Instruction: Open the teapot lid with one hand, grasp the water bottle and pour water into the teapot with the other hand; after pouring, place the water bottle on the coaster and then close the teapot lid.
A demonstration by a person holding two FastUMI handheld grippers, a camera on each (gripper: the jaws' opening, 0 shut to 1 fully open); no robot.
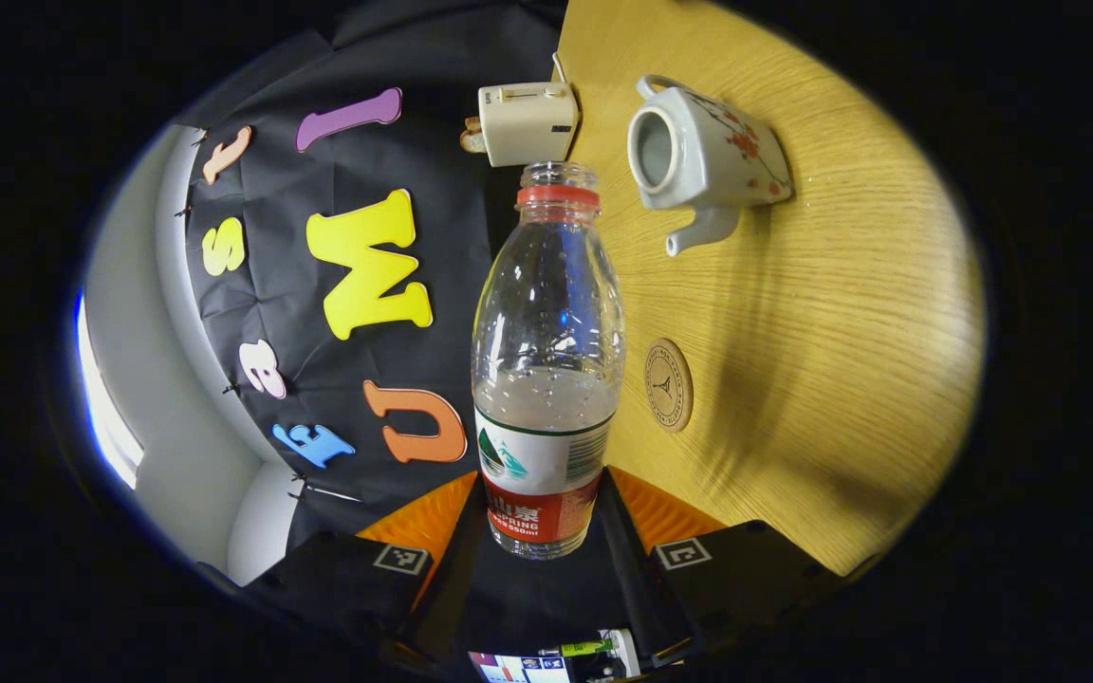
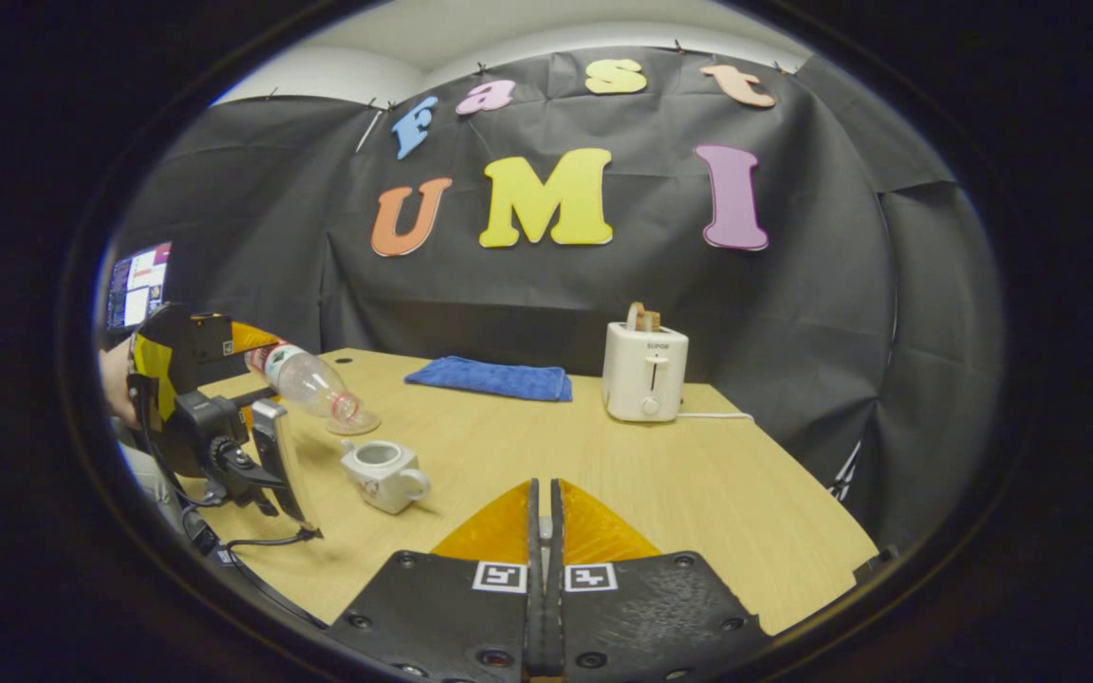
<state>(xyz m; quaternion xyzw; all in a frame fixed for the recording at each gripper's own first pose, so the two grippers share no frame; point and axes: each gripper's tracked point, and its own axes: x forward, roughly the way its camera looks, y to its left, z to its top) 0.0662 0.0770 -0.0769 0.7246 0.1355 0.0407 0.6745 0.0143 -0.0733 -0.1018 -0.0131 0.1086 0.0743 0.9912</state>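
Left hand-held gripper (image 1: 543, 531) clamped the tilted bottle (image 1: 546, 360), its mouth aimed toward the open teapot (image 1: 703, 156) at upper right; right hand-held gripper (image 2: 544, 531) sat closed, empty.

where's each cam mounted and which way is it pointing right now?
Left gripper view: rides the left tool, rolled sideways, looking along its fingers past the held clear plastic water bottle at the wooden table, open white ceramic teapot, round cork coaster.
Right gripper view: rides the right tool, level, jaws closed, facing the booth wall across the table; the left tool and a hand show at left.
Shared: bottle, teapot, white toaster, table.
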